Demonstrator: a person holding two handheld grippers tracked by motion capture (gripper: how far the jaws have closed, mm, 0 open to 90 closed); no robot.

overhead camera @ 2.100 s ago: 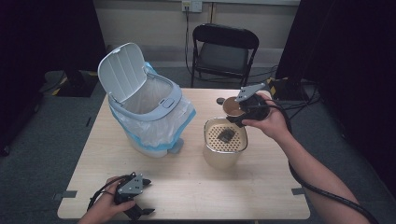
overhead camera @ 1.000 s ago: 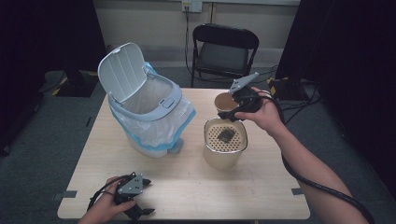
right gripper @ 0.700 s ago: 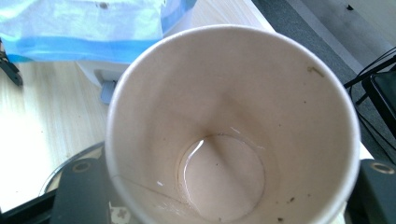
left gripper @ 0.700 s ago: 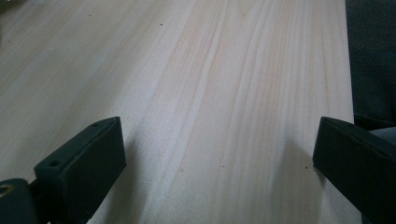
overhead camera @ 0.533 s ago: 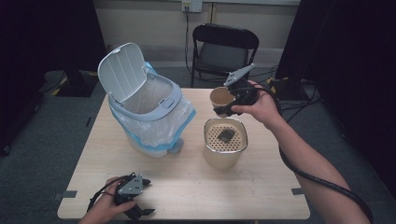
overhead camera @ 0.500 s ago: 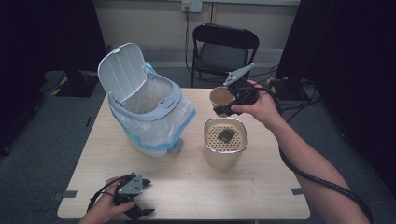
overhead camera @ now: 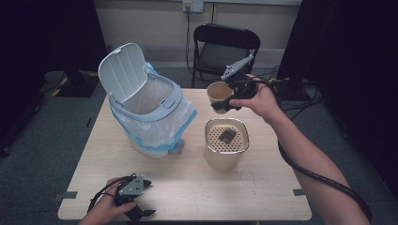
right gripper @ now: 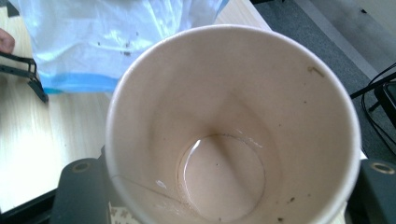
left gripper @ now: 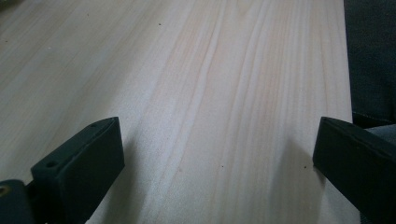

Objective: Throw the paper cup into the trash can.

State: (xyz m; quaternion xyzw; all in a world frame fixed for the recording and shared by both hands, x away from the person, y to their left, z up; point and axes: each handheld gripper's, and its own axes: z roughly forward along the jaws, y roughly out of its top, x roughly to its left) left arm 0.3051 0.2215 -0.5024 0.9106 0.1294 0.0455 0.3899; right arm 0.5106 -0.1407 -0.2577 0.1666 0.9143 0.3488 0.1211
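right hand-held gripper [overhead camera: 224, 101] clamps paper cup [overhead camera: 218, 92] above table [overhead camera: 263, 187], near lined bin [overhead camera: 152, 110]. left hand-held gripper [overhead camera: 133, 199] rests on table w/ jaws spread, holding nothing.

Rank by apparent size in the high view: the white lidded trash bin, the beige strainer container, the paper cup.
1. White lidded trash bin with its plastic liner
2. Beige strainer container
3. Paper cup; lifted nearer the camera, it is still clearly smallest.

The right tool [overhead camera: 224, 102] gripped a paper cup [overhead camera: 219, 92] in the air, above the worktop [overhead camera: 187, 185] and between the open-lidded bin [overhead camera: 146, 105] and a beige strainer pot [overhead camera: 226, 143]. The left tool [overhead camera: 136, 197] rested near the worktop's front edge, well apart from both.
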